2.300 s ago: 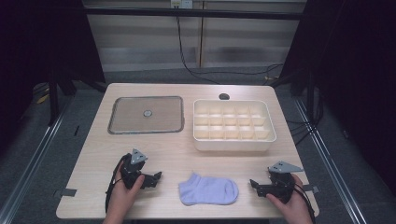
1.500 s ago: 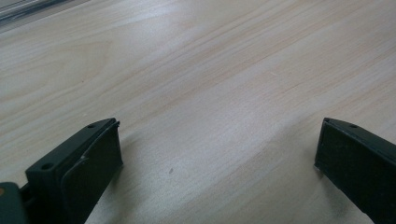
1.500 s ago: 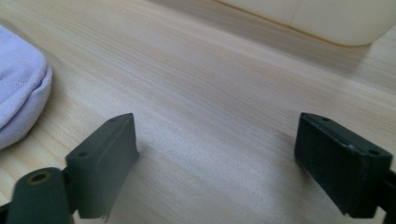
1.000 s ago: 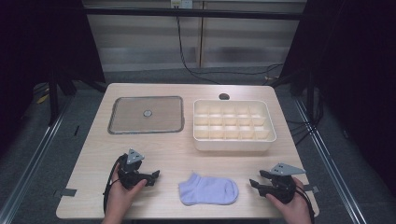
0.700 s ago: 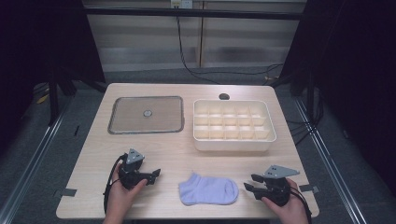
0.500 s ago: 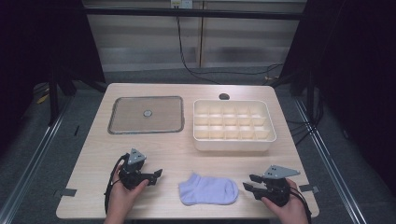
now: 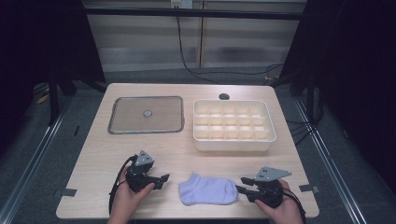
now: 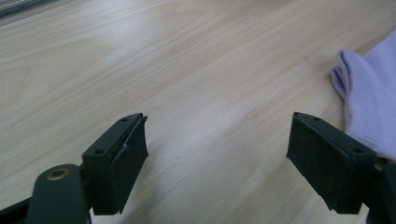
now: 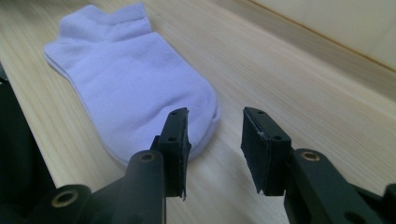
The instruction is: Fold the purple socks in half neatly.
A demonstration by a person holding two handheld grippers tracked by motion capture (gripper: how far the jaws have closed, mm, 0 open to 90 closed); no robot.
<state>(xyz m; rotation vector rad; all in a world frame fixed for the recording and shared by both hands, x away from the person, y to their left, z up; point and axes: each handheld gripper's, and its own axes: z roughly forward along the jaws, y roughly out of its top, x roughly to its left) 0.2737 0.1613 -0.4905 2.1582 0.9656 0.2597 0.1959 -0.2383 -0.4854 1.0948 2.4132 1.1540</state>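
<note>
One sock (image 7: 208, 190): soft, light, limp; pinch toe edge. Left gripper (image 8: 233, 154) wide, empty; right gripper (image 9: 214, 140) half-open, closing, empty.

The sock (image 8: 369, 107) runs off the right edge of the left gripper view. A small round thing (image 7: 147, 113) centred on the flat tray (image 7: 126, 116) is too small to identify.

No legible text, label, brand or number anywhere — the table (image 7: 196, 154), the sock (image 7: 208, 190) and the divided tray (image 7: 233, 140) carry no readable markings.
</note>
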